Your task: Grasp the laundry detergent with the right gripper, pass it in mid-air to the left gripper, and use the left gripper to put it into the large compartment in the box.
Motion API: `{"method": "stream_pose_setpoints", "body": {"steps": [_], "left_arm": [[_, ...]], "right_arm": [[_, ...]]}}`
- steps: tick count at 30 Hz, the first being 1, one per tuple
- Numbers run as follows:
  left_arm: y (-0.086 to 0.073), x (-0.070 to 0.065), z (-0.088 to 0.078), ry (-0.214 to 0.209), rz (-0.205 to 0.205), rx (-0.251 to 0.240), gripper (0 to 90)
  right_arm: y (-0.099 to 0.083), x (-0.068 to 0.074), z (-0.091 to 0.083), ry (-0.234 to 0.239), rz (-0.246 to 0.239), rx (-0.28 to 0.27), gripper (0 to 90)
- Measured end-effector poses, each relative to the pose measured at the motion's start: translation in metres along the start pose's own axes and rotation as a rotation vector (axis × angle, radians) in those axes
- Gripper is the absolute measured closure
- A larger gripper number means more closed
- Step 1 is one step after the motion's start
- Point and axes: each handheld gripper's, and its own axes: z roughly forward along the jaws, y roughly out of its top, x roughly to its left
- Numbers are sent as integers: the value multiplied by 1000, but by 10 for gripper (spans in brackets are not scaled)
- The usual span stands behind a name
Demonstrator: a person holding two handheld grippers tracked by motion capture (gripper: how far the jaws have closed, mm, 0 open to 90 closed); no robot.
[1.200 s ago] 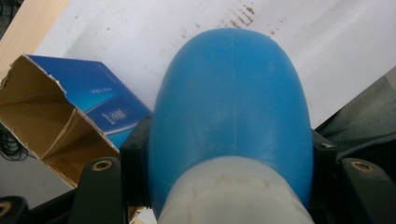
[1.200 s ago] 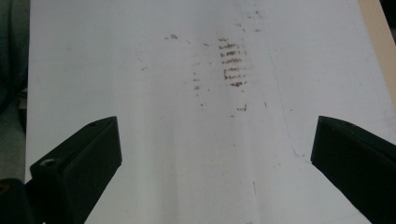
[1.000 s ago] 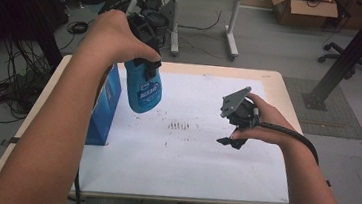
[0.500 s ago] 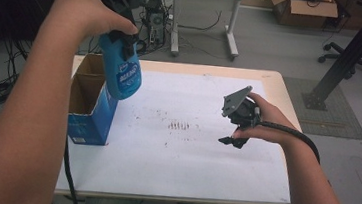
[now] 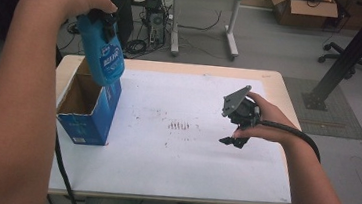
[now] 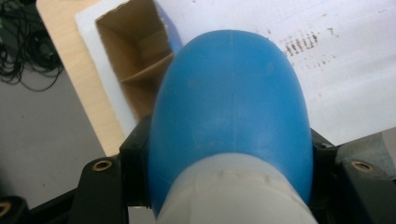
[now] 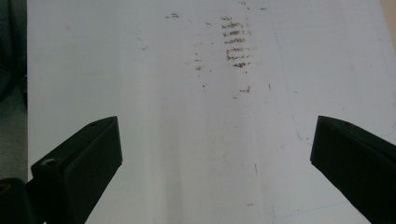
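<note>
A blue bottle (image 5: 103, 59) with a white label hangs bottom-down over the open top of a blue cardboard box (image 5: 88, 125), held high at the table's left. My left gripper (image 5: 100, 20) is shut on the bottle near its upper end. In the left gripper view the bottle (image 6: 231, 116) sits between both jaws, with the box's brown inside (image 6: 135, 56) beyond it. My right gripper (image 5: 235, 139) hovers over the white sheet at the right, open, with nothing between its jaws (image 7: 215, 154).
A white sheet (image 5: 173, 161) with small brown marks (image 5: 182, 126) covers the wooden table (image 5: 281, 86). Behind the table are a desk, cables, a cardboard box (image 5: 304, 3) and a black post (image 5: 354, 53) on the floor.
My left gripper has carried the bottle up and to the left, from in front of the box to above its opening. The right gripper has stayed put.
</note>
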Motion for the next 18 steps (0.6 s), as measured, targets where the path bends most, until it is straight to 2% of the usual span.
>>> {"method": "stream_pose_setpoints", "body": {"steps": [5, 6, 8, 10, 12, 18], "left_arm": [[-3, 13, -7, 14, -57, -11, 379], [-3, 13, -7, 14, -57, -11, 379], [-5, 20, -10, 23, -98, -15, 379], [-5, 22, -11, 26, -111, -16, 379], [-7, 27, -13, 28, -141, -13, 379], [-11, 37, -11, 31, -174, 0, 379]], "right_arm": [[-1, 0, 1, 4, 0, 3, 23], [-1, 0, 1, 4, 0, 3, 23], [0, 0, 2, 11, -4, 14, 24], [0, 0, 2, 13, -8, 27, 24], [1, -1, 1, 17, -9, 38, 25], [5, -4, -4, 26, -15, 68, 25]]}}
